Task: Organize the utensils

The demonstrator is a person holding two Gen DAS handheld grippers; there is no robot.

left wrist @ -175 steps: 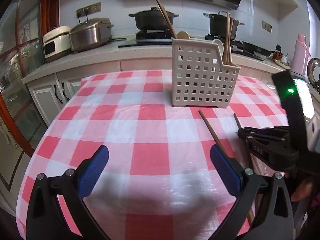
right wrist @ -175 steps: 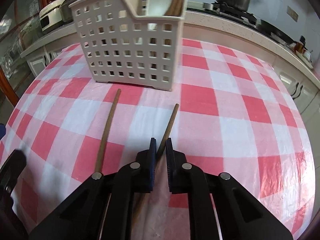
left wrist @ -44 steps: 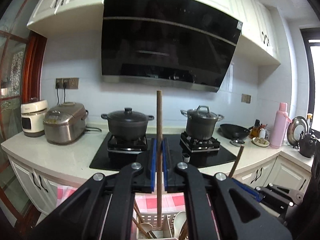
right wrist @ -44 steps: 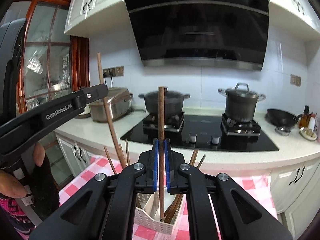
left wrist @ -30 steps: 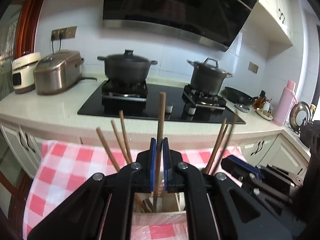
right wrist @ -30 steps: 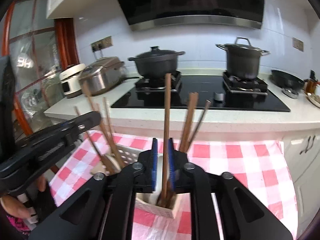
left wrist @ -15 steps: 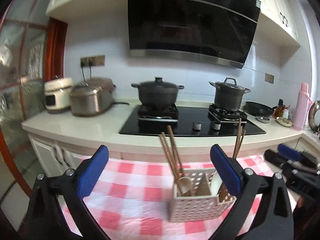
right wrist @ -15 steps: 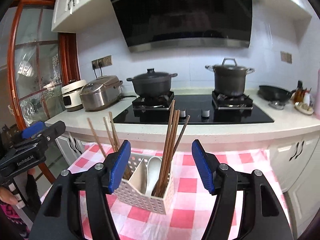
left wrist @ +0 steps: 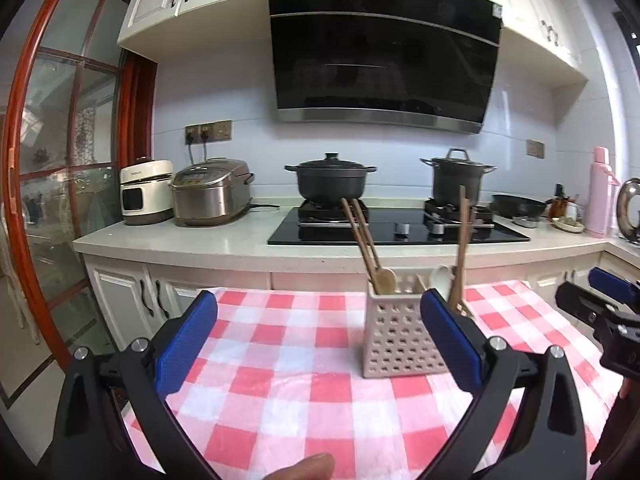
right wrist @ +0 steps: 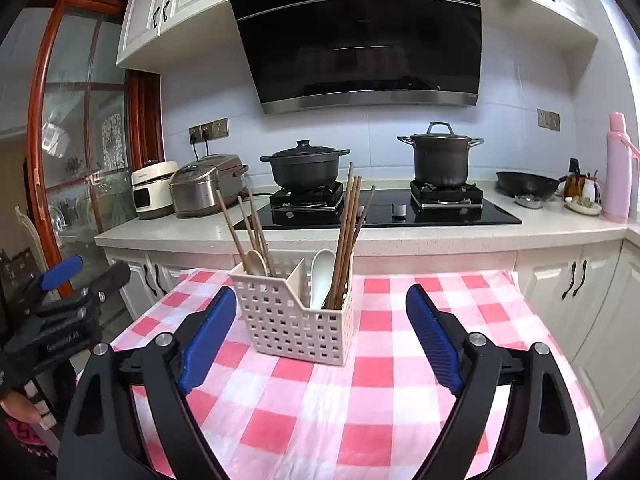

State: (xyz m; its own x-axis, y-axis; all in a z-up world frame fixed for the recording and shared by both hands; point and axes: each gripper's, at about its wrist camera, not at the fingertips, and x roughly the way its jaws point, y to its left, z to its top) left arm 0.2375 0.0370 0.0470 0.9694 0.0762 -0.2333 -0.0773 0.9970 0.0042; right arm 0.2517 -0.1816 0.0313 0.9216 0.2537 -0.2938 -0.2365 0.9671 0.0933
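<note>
Both tools stand idle: the left gripper [left wrist: 318,338] and the right gripper [right wrist: 316,334] have their jaws spread wide, holding nothing. Ahead of both, on the checked tablecloth [right wrist: 372,408], sits the white perforated caddy [right wrist: 298,324], with chopsticks [right wrist: 346,236] and spoons [right wrist: 320,276] upright inside.

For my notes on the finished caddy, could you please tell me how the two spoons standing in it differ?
The white spoon looks glossy like ceramic and stands in the right compartment beside the darker chopsticks. The tan spoon looks wooden, has a smaller, rounder bowl, and stands in the left compartment among the lighter chopsticks. Both stand bowl-up inside the white caddy, handles hidden.
</note>
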